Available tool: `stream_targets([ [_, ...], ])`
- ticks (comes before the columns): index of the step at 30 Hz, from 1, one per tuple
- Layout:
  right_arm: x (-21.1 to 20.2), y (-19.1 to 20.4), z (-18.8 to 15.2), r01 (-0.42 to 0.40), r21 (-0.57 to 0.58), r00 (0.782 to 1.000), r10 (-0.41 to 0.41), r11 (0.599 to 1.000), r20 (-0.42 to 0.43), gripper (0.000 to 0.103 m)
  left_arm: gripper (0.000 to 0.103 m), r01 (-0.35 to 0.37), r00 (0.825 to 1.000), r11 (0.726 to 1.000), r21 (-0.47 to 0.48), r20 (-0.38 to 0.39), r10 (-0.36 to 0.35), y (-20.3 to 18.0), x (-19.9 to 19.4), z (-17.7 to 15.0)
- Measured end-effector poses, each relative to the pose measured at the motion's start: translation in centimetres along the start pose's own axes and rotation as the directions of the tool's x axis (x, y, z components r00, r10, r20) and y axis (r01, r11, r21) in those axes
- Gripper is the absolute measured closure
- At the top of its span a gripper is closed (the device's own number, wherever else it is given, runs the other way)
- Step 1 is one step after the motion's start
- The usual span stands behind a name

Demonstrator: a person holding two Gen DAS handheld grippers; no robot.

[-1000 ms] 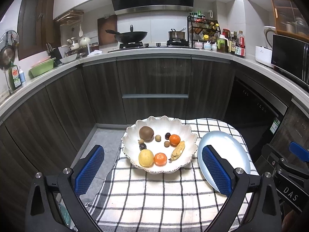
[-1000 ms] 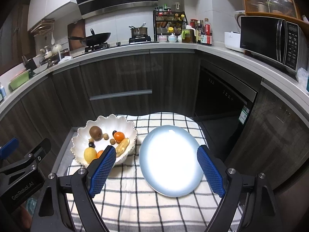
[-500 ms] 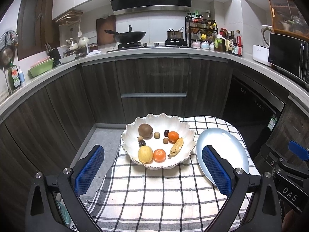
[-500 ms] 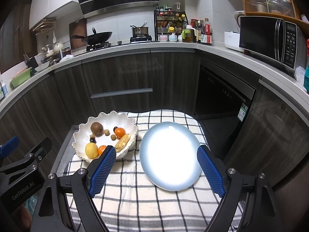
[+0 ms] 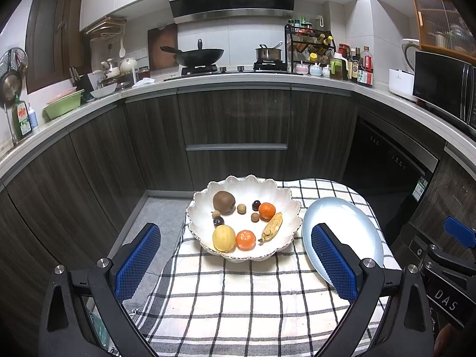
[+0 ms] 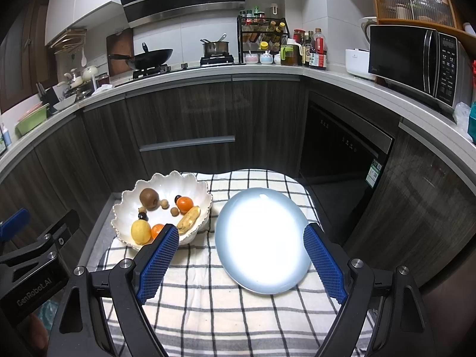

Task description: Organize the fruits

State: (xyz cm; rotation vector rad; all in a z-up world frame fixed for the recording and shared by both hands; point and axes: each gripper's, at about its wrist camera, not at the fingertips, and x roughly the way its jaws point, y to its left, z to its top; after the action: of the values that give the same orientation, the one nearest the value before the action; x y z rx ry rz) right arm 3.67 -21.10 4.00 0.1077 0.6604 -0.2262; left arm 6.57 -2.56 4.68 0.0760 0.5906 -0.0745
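A white scalloped bowl (image 5: 285, 205) (image 6: 125, 205) on a checked cloth holds a kiwi (image 5: 223, 202), a lemon (image 5: 223, 238), two oranges (image 5: 245, 239), a small banana (image 5: 272, 226), dark cherries and small brown round fruits. To its right lies a pale blue plate (image 5: 345, 217) (image 6: 261, 238) with nothing on it. My left gripper (image 5: 236, 255) hovers open in front of the bowl, well short of it. My right gripper (image 6: 241, 258) hovers open in front of the plate. Nothing sits between either pair of blue pads.
The checked cloth (image 5: 238, 291) covers a small table in a kitchen. Dark cabinets (image 5: 235, 131) and a dishwasher front (image 6: 342, 145) stand behind it. The floor drops away left of the table. Each gripper's body shows at the edge of the other's view.
In both views the bowl and plate have slid slightly up and away in the picture. Both grippers stay open and hold nothing.
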Motion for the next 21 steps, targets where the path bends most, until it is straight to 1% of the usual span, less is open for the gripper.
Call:
stream_targets([
  [21,0.01,-0.04,0.06,-0.001,0.000,1.000,0.001,1.000,0.002,0.016,0.000,-0.002,1.000,1.000,0.005,-0.009,0.002,-0.03,0.12,0.12],
])
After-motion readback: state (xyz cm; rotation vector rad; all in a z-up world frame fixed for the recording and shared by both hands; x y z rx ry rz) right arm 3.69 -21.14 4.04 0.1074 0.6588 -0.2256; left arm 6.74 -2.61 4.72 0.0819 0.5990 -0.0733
